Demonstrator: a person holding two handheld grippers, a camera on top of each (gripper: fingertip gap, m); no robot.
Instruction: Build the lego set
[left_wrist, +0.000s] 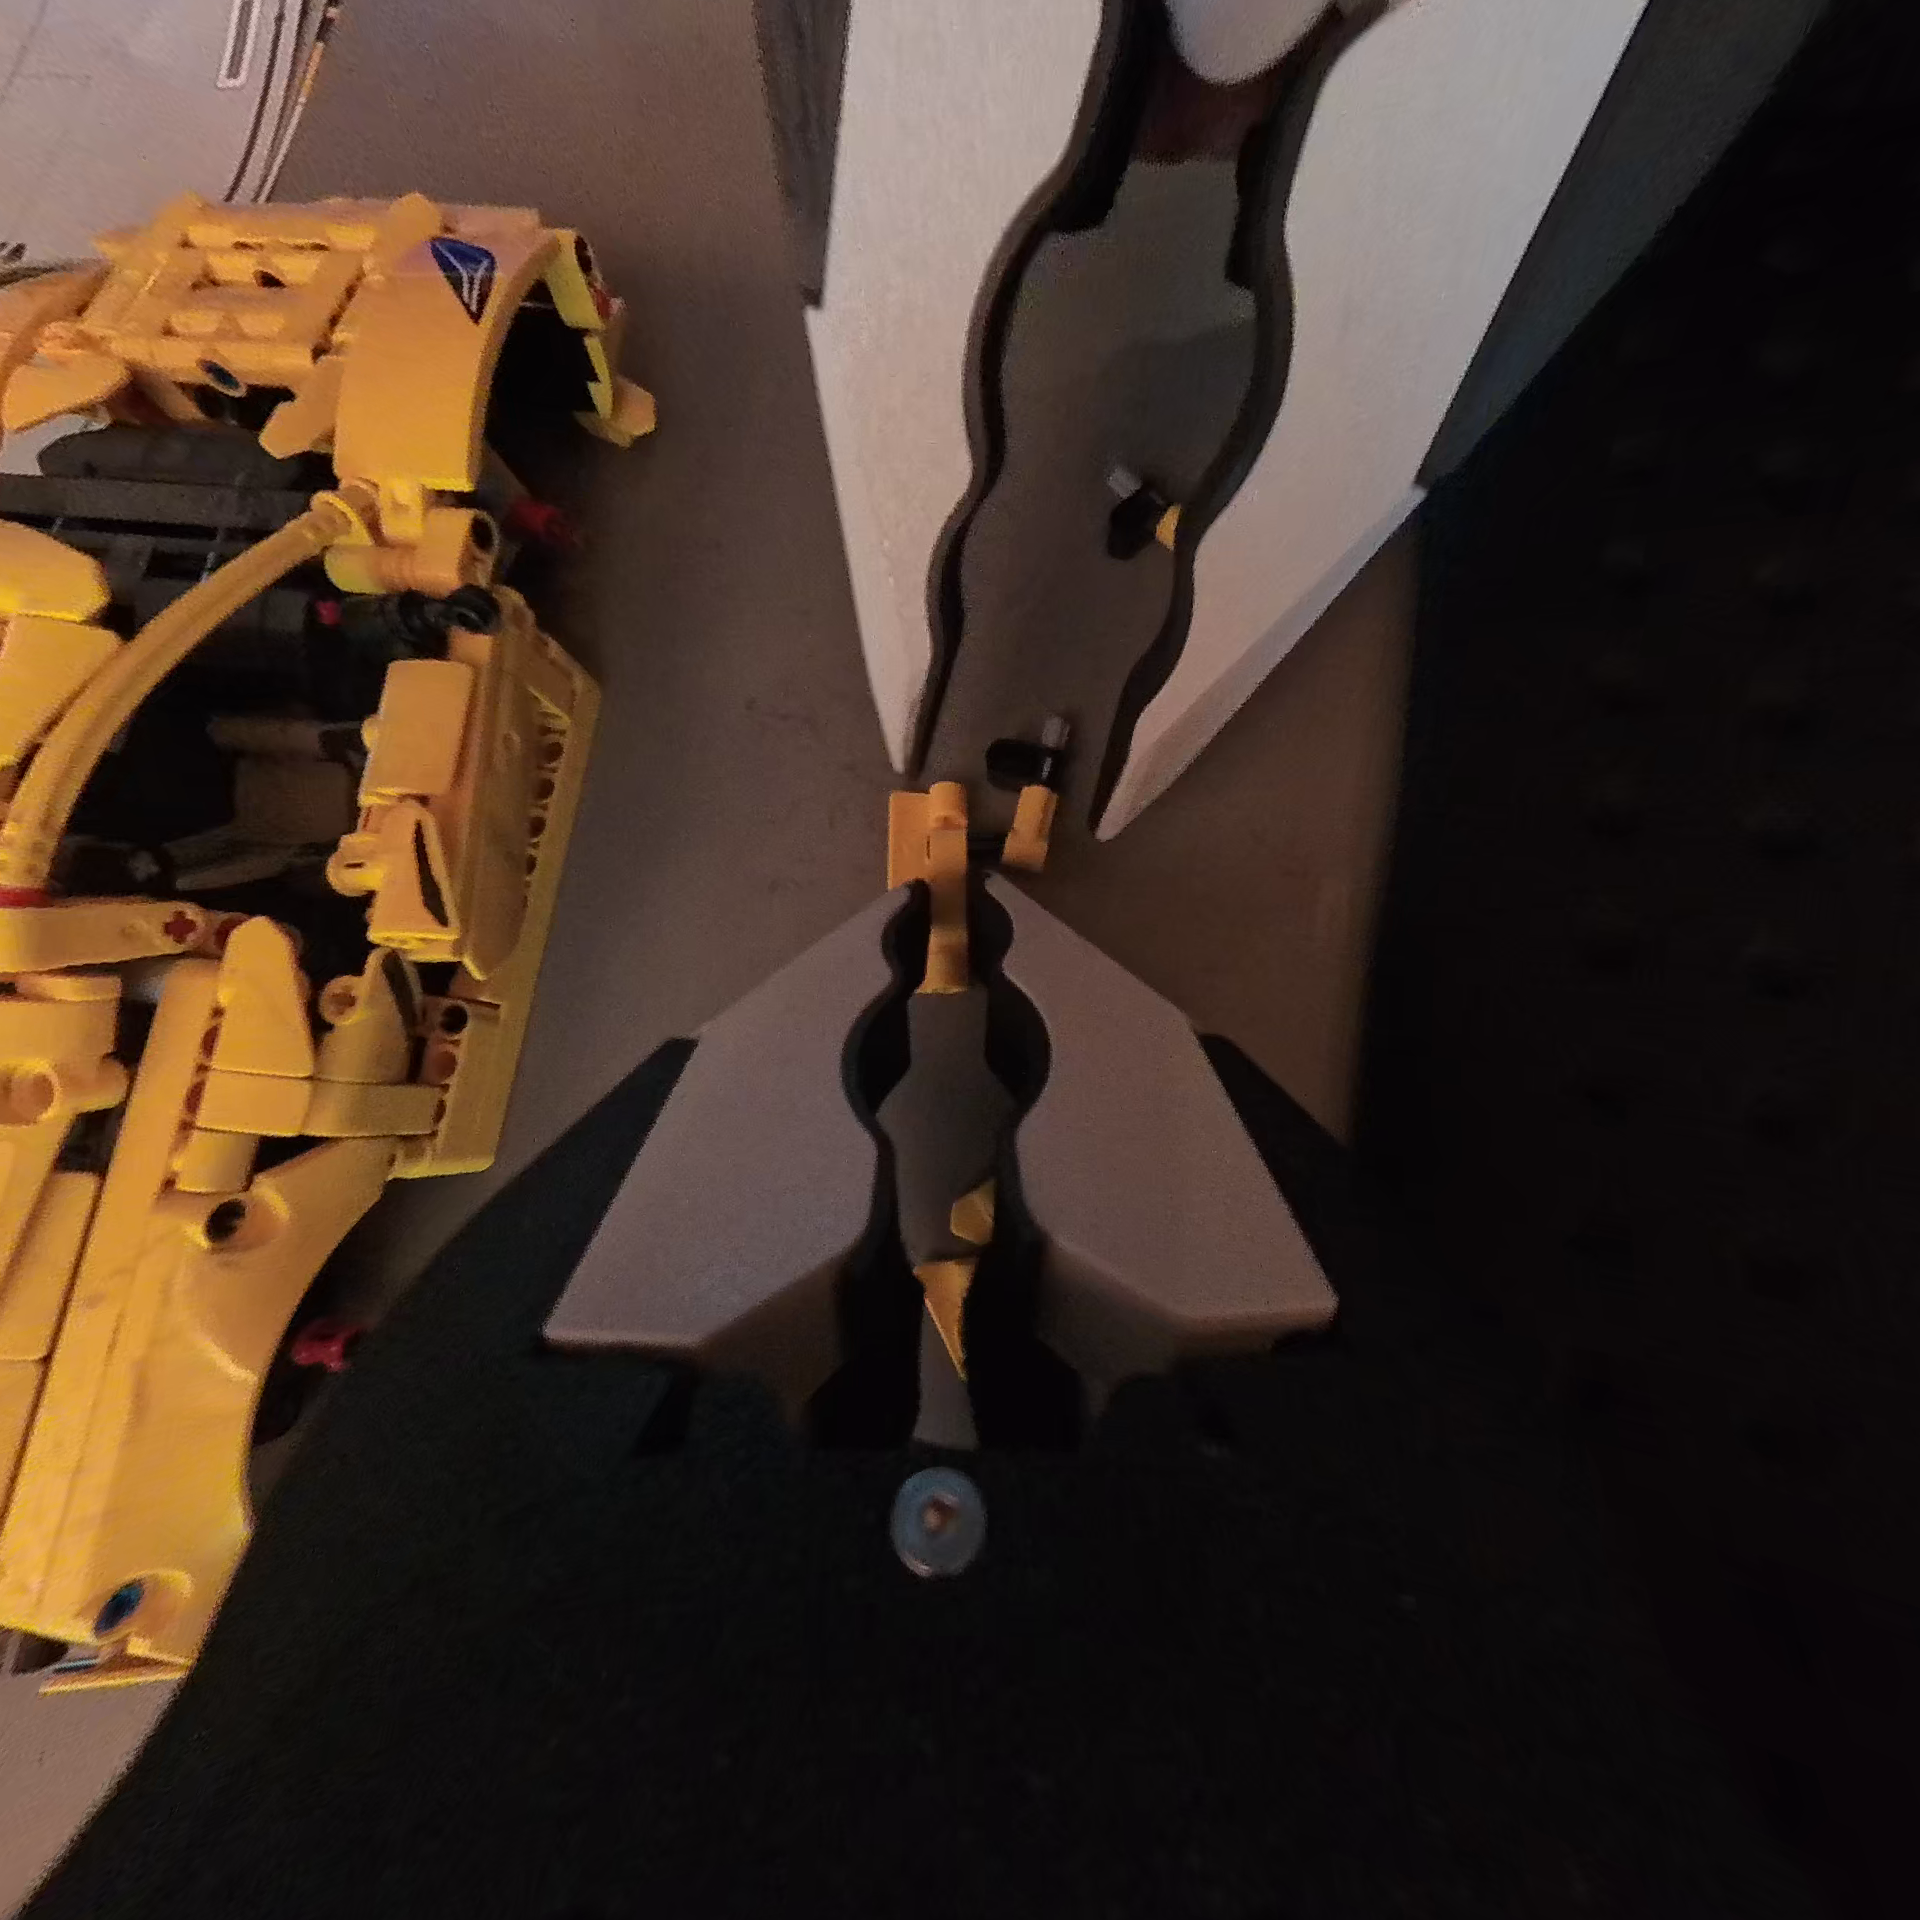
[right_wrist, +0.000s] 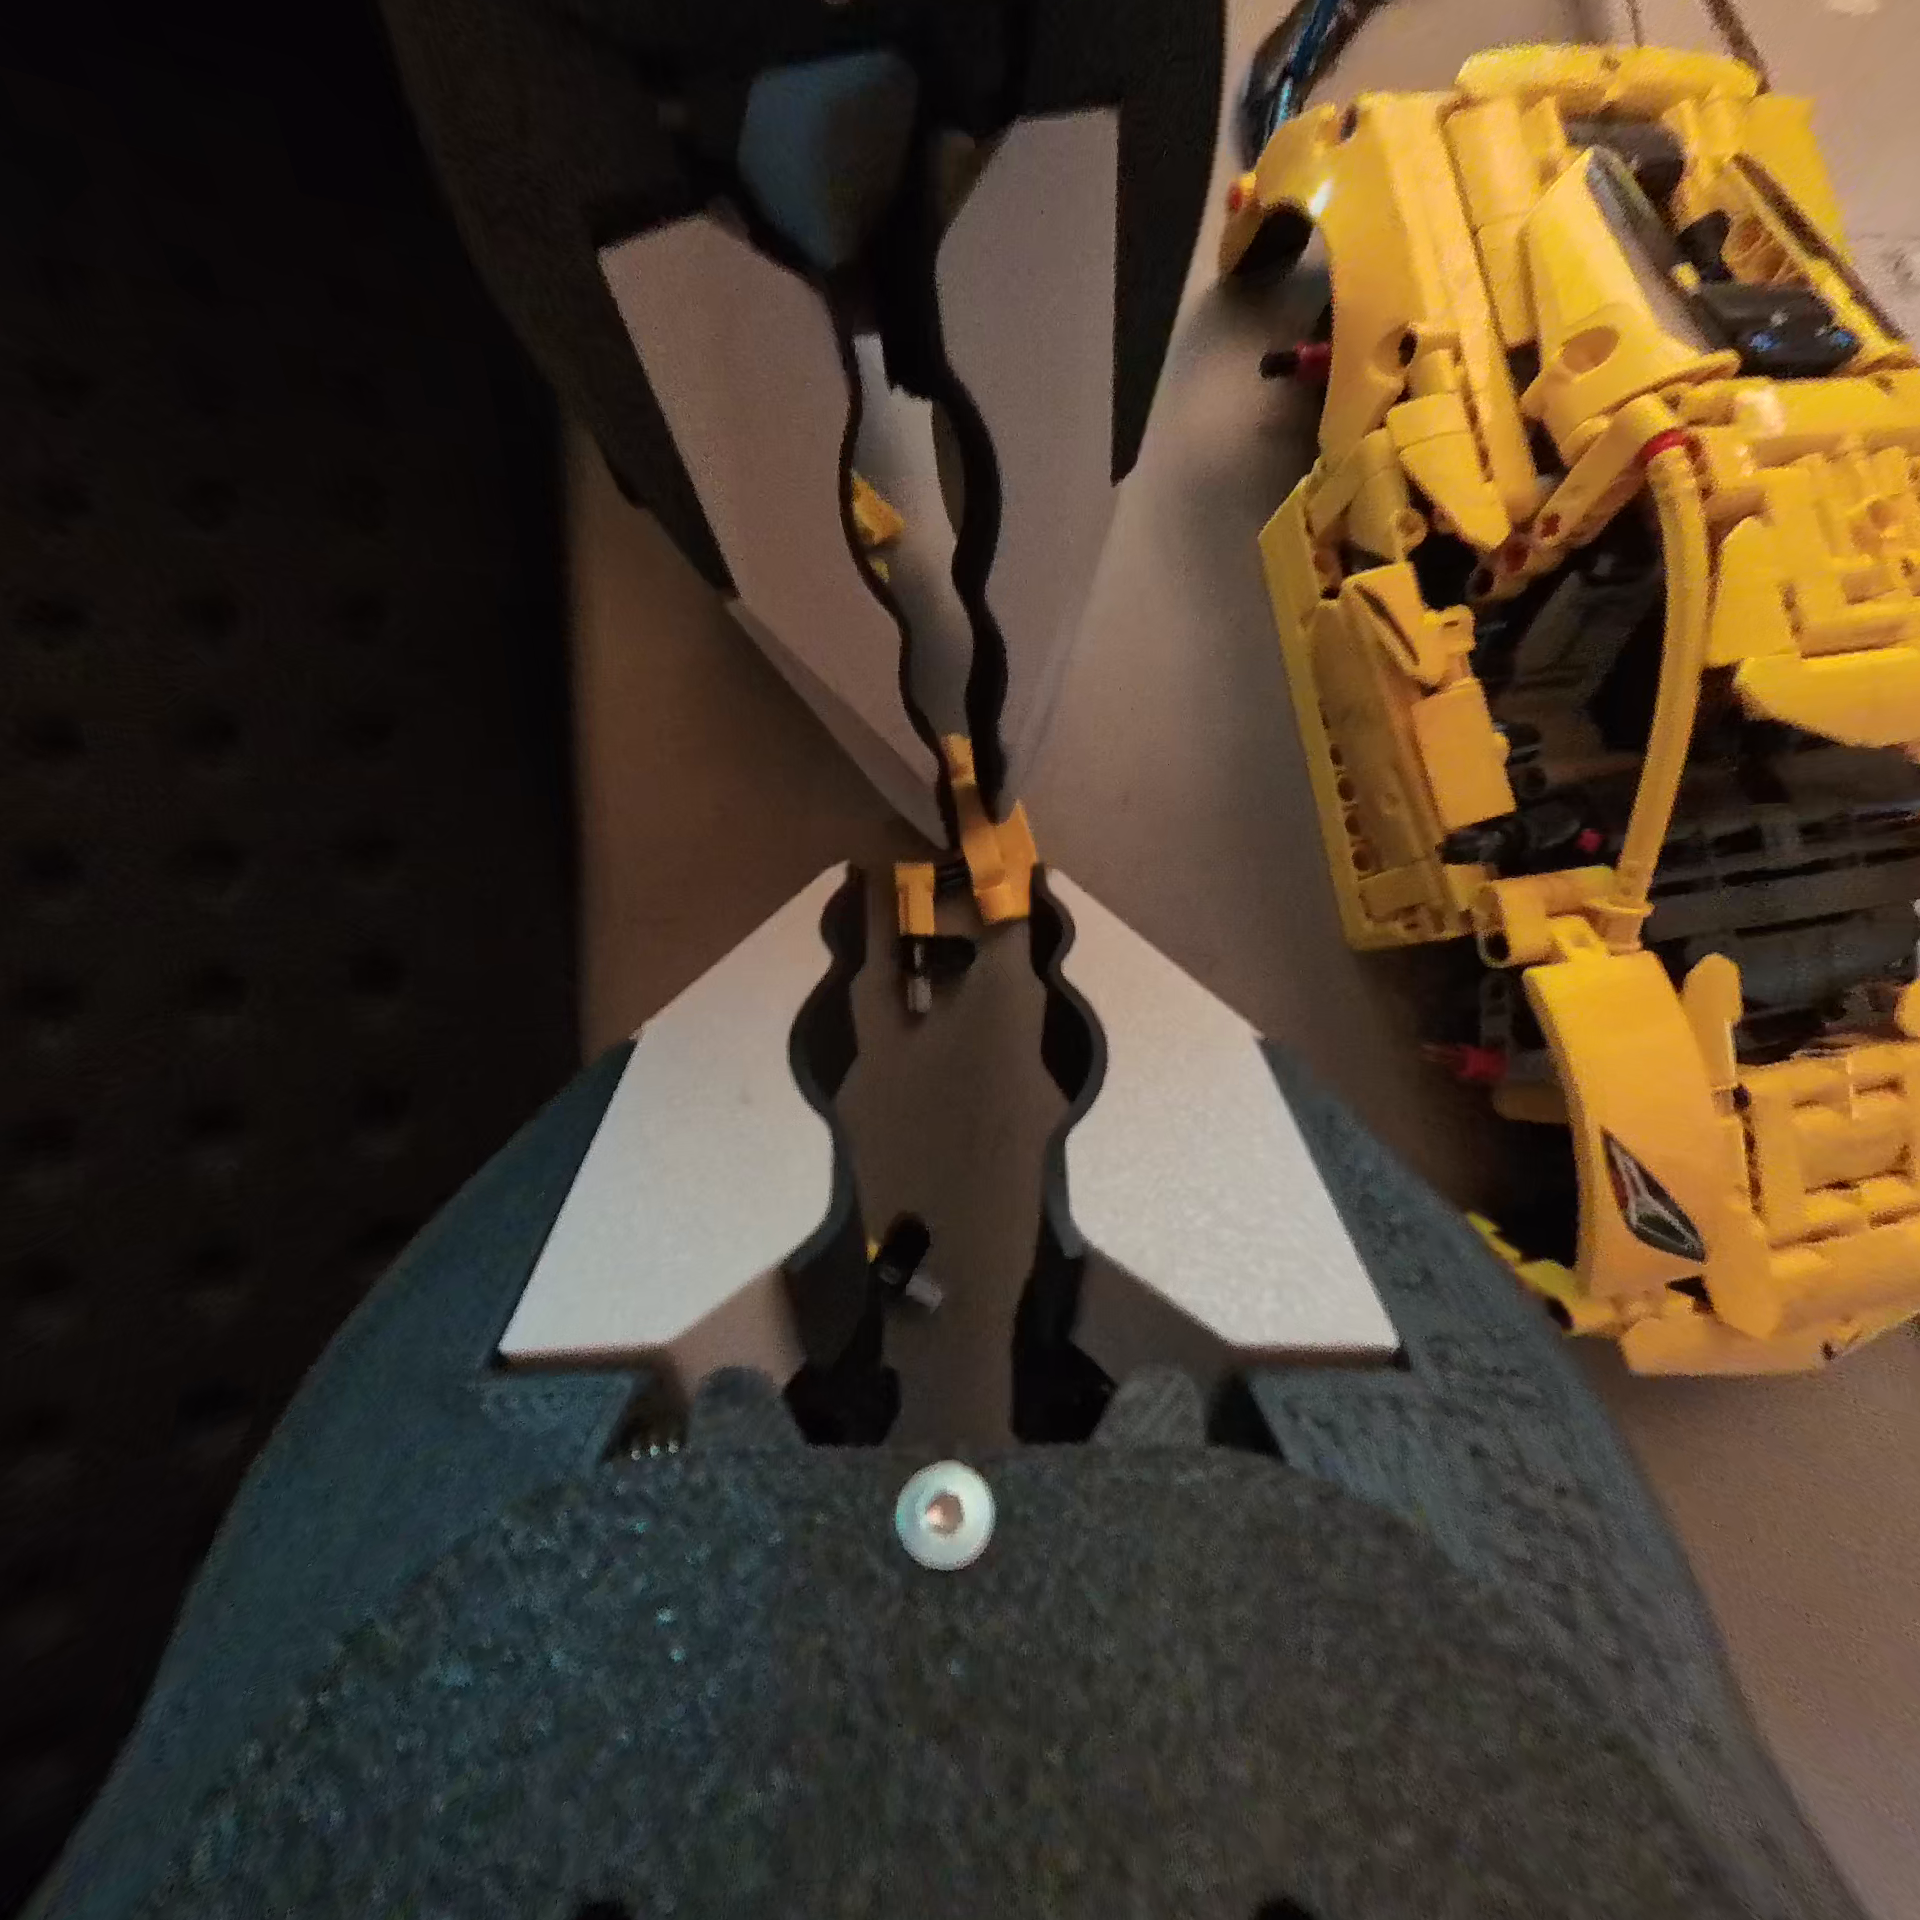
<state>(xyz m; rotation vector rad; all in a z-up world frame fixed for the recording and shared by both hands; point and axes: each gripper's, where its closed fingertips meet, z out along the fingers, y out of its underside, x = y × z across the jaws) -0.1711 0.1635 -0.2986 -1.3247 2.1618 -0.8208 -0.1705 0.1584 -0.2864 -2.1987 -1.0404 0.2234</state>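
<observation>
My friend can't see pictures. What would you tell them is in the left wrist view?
Two claws meet tip to tip over a tan table: the left claw pinches a small yellow lego piece, and the right claw reaches in from the top, its fingers apart around a small yellow and black piece. A big, partly built yellow lego car sits to the left.

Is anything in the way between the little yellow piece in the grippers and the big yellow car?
Nothing visible is. The small yellow lego connector piece is pinched in the left gripper, tip to tip with the right gripper. Only bare tan table lies between it and the yellow lego car model.
</observation>
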